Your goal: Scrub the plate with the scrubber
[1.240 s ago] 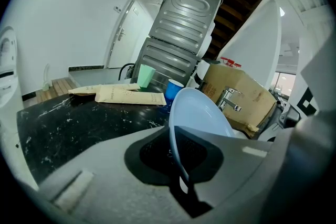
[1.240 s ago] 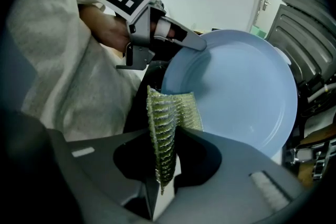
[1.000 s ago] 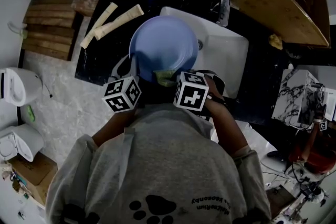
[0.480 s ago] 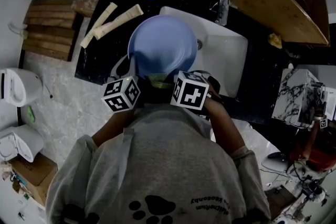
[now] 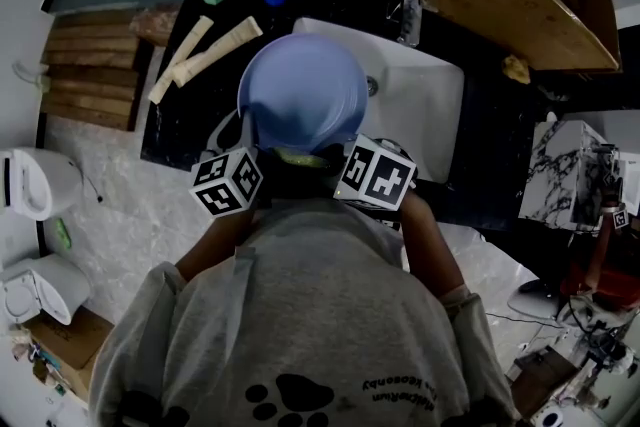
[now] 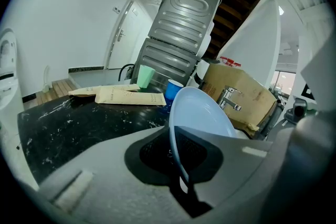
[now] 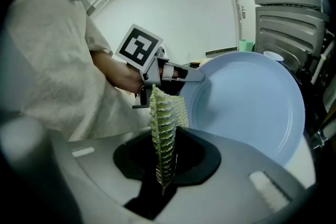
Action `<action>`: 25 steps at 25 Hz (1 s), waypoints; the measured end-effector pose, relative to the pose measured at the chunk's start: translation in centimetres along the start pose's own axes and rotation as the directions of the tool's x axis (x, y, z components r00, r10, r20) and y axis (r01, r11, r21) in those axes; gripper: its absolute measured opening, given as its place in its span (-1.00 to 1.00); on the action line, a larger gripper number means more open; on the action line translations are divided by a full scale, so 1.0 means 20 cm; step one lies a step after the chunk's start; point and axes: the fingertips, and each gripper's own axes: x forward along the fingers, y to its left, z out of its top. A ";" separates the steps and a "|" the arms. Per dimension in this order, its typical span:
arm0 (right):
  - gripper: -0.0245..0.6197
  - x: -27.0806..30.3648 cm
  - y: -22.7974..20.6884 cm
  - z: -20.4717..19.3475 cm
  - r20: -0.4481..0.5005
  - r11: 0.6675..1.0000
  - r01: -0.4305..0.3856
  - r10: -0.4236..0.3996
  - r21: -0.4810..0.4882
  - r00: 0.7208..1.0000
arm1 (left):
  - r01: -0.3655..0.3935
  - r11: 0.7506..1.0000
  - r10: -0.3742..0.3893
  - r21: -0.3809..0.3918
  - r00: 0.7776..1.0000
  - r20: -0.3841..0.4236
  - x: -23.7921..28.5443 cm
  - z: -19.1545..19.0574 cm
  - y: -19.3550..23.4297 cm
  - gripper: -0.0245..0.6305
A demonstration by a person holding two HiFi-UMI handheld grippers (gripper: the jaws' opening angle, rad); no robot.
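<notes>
Rolled and raised a little since the earlier frames, the right gripper (image 7: pixel 164 176) now shows its marker cube (image 5: pixel 377 173) tilted further over; the left gripper (image 6: pixel 181 170) and the blue plate (image 5: pixel 300 95) sit much as before. Left gripper: jaws nearly closed, pinching the plate's near rim (image 6: pixel 178 155), so the plate stands on edge ahead of it, tilted, over the white sink (image 5: pixel 430 105). Right gripper: jaws closed on one edge of the green mesh scrubber (image 7: pixel 164 134), whose free part rises ahead of the jaws, just beside the plate's face (image 7: pixel 247 102) and close to the left gripper's hold; whether mesh and plate touch cannot be told. Beyond the left gripper, on the black counter (image 6: pixel 79 123): two tan paper packets (image 6: pixel 118 94), a green cup (image 6: pixel 145 76), a blue cup (image 6: pixel 174 90); the faucet (image 6: pixel 229 98) stands ahead and to its right.

Handling, as judged: the plate looks rigid, smooth and light, probably plastic, likely slippery if wet, so a rim grip needs firm pressure and may pivot under scrubbing force; the scrubber looks soft, light and pliable, best held by one edge so the free mesh bears flat on the plate.
</notes>
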 end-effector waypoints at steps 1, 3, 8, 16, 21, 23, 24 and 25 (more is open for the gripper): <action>-0.70 -0.01 -0.01 0.00 0.019 1.000 0.013 -0.013 0.010 1.000 | 0.000 1.000 0.000 0.001 1.000 -0.002 0.00 0.00 0.00 -0.86; -0.70 -0.04 -0.03 0.01 0.053 0.998 0.035 -0.038 0.050 0.998 | 0.000 1.000 0.000 0.004 1.000 -0.004 0.00 0.00 0.00 -0.86; -0.70 -0.12 -0.08 0.03 0.139 0.987 0.112 -0.128 0.114 0.982 | -0.008 1.000 0.008 -0.002 1.000 -0.006 0.00 0.00 0.01 -0.86; -0.70 -0.23 -0.14 0.15 0.336 0.952 0.269 -0.303 0.146 0.892 | -0.013 0.999 0.013 -0.030 1.000 -0.007 0.00 -0.01 0.03 -0.87; -0.70 -0.31 -0.14 0.16 0.425 0.914 0.362 -0.405 0.182 0.809 | -0.007 0.999 0.006 -0.048 1.000 -0.017 0.01 -0.02 0.04 -0.87; -0.70 -0.33 -0.14 0.15 0.446 0.898 0.392 -0.440 0.201 0.779 | -0.003 0.998 0.001 -0.067 1.000 -0.025 0.03 -0.02 0.05 -0.87; -0.70 -0.35 -0.14 0.15 0.456 0.890 0.403 -0.455 0.213 0.765 | -0.002 0.997 0.000 -0.076 1.000 -0.031 0.03 -0.02 0.05 -0.87; -0.70 -0.36 -0.14 0.14 0.465 0.883 0.412 -0.469 0.224 0.751 | -0.001 0.997 -0.002 -0.083 0.999 -0.037 0.03 -0.03 0.05 -0.87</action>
